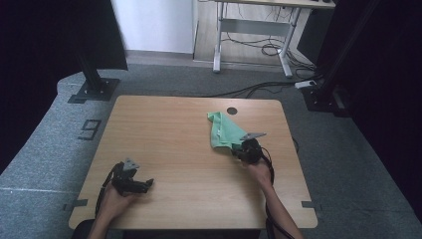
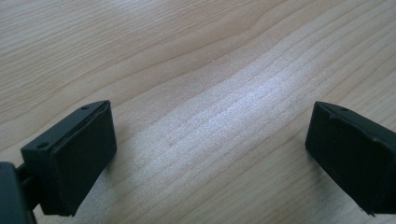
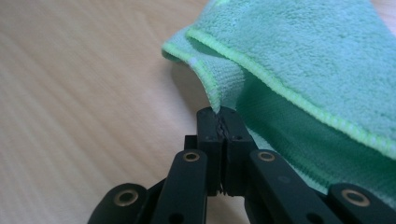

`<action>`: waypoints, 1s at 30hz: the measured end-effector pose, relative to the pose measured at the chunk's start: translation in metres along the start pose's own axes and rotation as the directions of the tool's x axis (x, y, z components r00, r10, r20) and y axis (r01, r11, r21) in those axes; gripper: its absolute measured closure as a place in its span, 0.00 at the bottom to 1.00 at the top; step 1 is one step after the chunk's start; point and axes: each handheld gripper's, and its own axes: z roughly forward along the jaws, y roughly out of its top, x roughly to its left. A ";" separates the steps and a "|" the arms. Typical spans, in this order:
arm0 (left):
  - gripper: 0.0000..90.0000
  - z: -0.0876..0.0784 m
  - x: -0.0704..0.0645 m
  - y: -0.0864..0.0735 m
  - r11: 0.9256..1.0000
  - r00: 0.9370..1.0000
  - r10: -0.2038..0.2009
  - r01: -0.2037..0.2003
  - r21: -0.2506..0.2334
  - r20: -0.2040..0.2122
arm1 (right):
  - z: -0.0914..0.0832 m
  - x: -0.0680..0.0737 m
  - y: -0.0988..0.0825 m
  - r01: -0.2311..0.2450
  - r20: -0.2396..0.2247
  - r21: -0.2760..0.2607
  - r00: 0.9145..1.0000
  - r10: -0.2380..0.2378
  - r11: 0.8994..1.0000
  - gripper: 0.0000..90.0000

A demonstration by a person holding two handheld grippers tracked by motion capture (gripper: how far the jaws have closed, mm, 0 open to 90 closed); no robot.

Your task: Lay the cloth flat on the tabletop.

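Because its jaws are clamping a hemmed corner of the green microfibre cloth [image 3: 299,60], the right gripper [image 3: 222,119] is controlling the fold at the table's [image 1: 164,149] far right, while the left gripper [image 2: 210,154] is resting wide open and empty near left.

One mark on the floor

A single dark figure [image 1: 89,129], shaped like a 9 or a mirrored digit, lies on the grey carpet [image 1: 45,149] just left of the wooden table's [image 1: 164,149] far left corner, near the black stand foot [image 1: 94,89]. Which digit it is cannot be told for sure. Nothing else in the views carries readable writing.
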 end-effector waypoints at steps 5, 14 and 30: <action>0.03 -0.001 0.001 0.000 1.000 1.000 0.002 -0.002 0.002 0.005 | 0.002 0.014 -0.002 0.021 -0.032 0.006 0.999 -0.021 1.000 0.97; 0.03 -0.002 0.001 0.001 1.000 1.000 -0.001 0.001 0.017 0.004 | 0.010 0.049 -0.004 0.084 -0.098 0.029 0.992 -0.081 0.996 0.97; 0.04 -0.006 0.000 0.015 1.000 1.000 0.006 -0.006 -0.021 0.009 | 0.015 0.086 -0.009 0.101 -0.192 0.030 0.977 -0.094 0.994 0.97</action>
